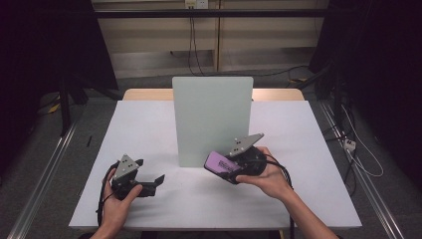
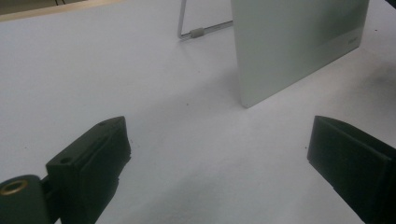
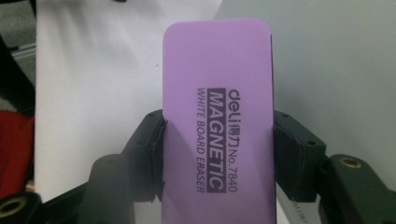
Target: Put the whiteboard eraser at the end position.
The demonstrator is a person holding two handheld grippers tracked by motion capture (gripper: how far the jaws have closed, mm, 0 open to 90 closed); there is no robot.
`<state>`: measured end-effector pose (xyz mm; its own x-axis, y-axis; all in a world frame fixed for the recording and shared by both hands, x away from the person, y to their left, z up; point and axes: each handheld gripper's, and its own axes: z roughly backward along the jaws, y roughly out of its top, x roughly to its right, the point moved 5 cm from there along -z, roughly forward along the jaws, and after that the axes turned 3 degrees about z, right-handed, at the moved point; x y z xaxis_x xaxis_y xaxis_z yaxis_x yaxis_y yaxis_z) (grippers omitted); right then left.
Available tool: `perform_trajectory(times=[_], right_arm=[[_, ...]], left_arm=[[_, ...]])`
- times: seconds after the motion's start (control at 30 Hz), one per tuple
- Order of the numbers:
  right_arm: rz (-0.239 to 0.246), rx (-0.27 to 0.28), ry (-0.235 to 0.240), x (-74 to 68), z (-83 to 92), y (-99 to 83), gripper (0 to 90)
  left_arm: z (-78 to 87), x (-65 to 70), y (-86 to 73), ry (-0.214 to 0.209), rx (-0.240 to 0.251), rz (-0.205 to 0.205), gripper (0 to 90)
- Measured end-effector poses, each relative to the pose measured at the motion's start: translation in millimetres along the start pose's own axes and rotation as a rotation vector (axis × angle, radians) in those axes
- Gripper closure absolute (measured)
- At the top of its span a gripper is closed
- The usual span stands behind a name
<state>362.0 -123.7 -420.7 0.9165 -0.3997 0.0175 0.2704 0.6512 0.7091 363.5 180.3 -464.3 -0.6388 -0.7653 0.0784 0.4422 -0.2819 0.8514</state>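
1. We see the right gripper (image 1: 225, 168) pinching a purple whiteboard eraser (image 1: 217, 162) across its width; in the right gripper view the eraser (image 3: 219, 135) sits between the two black pads (image 3: 152, 140), which press on its long edges.
2. The eraser juts forward beyond the jaws. Its printed face reads "deli MAGNETIC WHITE BOARD ERASER No.7840".
3. Just ahead of the right gripper stands an upright pale whiteboard (image 1: 212, 119); the eraser's far end lies close to the board's lower front, though we cannot tell whether the two touch.
4. The right hand (image 1: 268, 179) wraps the gripper body from behind; a grey three-cornered plate (image 1: 244, 144) tops it.
5. The left gripper (image 1: 149, 179) has its jaws spread wide, with nothing between them; in the left gripper view bare white table (image 2: 140, 84) shows between the pads (image 2: 100, 154).
6. Ahead of the left gripper and to its right stands the whiteboard's near corner (image 2: 247, 100), well apart from the jaws.
7. Behind the board, a wire prop (image 2: 196, 32) rests on the table.
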Motion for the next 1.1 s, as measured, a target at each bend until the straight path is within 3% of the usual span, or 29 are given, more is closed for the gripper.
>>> perform_trajectory(times=[0.33,0.6,1.1], right_arm=[[0.044,-0.056,0.049,-17.1,-11.6,-1.5,41.8],[0.04,-0.121,0.099,-24.3,-23.5,-5.5,41.8],[0.052,-0.171,0.152,-33.5,-36.6,-9.4,41.8]], left_arm=[[0.8,1.0,1.0,-0.002,0.002,-0.003,5.6],[-0.2,0.1,0.9,-0.005,0.003,0.003,5.6],[-0.7,1.0,0.8,-0.009,-0.007,-0.006,5.5]])
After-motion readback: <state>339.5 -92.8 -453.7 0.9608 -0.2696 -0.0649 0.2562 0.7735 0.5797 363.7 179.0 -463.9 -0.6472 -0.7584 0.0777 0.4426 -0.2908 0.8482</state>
